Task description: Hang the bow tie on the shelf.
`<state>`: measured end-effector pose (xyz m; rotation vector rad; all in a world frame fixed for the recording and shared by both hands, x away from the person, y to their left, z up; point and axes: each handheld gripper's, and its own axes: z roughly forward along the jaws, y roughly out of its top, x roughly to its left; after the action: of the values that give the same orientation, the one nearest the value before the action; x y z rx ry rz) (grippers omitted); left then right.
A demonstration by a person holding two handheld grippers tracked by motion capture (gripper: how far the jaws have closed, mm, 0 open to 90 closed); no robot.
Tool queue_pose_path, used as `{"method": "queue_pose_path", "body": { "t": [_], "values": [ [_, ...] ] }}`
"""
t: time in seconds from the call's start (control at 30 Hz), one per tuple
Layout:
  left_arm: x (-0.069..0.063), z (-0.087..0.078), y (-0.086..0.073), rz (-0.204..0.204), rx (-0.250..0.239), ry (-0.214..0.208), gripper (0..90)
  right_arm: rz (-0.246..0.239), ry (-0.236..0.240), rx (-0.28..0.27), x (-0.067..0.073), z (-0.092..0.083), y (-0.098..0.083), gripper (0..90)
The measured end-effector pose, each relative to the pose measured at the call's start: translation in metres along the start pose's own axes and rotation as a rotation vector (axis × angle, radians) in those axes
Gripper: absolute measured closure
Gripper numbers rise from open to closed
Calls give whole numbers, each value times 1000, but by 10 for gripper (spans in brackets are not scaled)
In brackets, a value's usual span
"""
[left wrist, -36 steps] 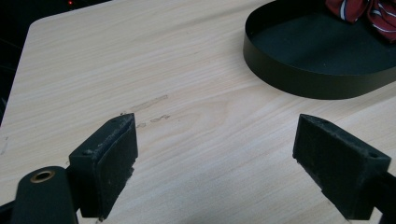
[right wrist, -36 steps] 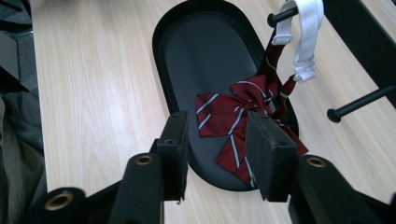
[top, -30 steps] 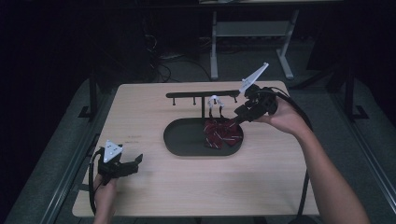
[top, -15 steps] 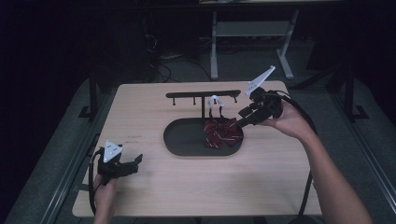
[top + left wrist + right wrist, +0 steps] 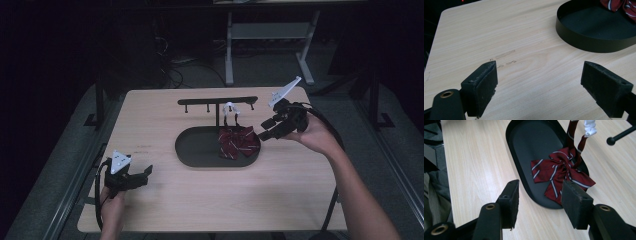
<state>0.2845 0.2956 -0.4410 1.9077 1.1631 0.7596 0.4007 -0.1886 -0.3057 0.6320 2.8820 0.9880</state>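
Observation:
A dark red bow tie with pale stripes (image 5: 238, 142) (image 5: 560, 173) lies in the right end of the black oval tray (image 5: 197, 150) (image 5: 534, 142), its strap running up to a white clip (image 5: 230, 108) (image 5: 590, 127) on the black rack (image 5: 217, 101). My right gripper (image 5: 261, 134) (image 5: 540, 203) hovers just right of the bow, open, its jaws having just been opening, with nothing between them. My left gripper (image 5: 145, 174) (image 5: 539, 87) rests open low over the table's near left corner, empty, with the tray (image 5: 584, 40) ahead of it.
The wooden table (image 5: 300, 190) has bare wood around the tray. The rack's crossbar carries short pegs (image 5: 207, 109) and a ball end (image 5: 610, 141). Beyond the far edge stand the legs of a metal frame (image 5: 229, 55) and cables on a dark floor.
My right gripper has drawn back to the right and slightly down, away from the bow tie, and its jaws stand wider. The bow now lies free in the tray. My left gripper stayed still.

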Motion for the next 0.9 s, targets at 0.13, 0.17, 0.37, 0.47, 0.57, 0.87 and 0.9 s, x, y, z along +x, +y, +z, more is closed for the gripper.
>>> {"method": "queue_pose_path", "body": {
  "t": [0.13,0.17,0.37,0.47,0.57,0.87,0.9],
  "values": [
    [-1,0,0,1,0,0,135,8,2,-9,1,0,-4,471],
    [-1,0,0,0,0,1,135,6,-2,-6,0,1,-5,470],
    [-1,-1,0,-4,0,2,136,6,-3,-3,1,4,-10,461],
    [0,0,0,-5,-2,1,135,12,-5,2,1,5,-12,456],
    [0,-1,0,-6,-3,0,135,9,-7,1,1,7,-15,456],
    [-1,0,0,-7,-1,0,135,30,0,0,2,11,-25,447],
    [-1,0,0,-6,-1,0,135,31,1,1,2,12,-26,447]
  ]
}}
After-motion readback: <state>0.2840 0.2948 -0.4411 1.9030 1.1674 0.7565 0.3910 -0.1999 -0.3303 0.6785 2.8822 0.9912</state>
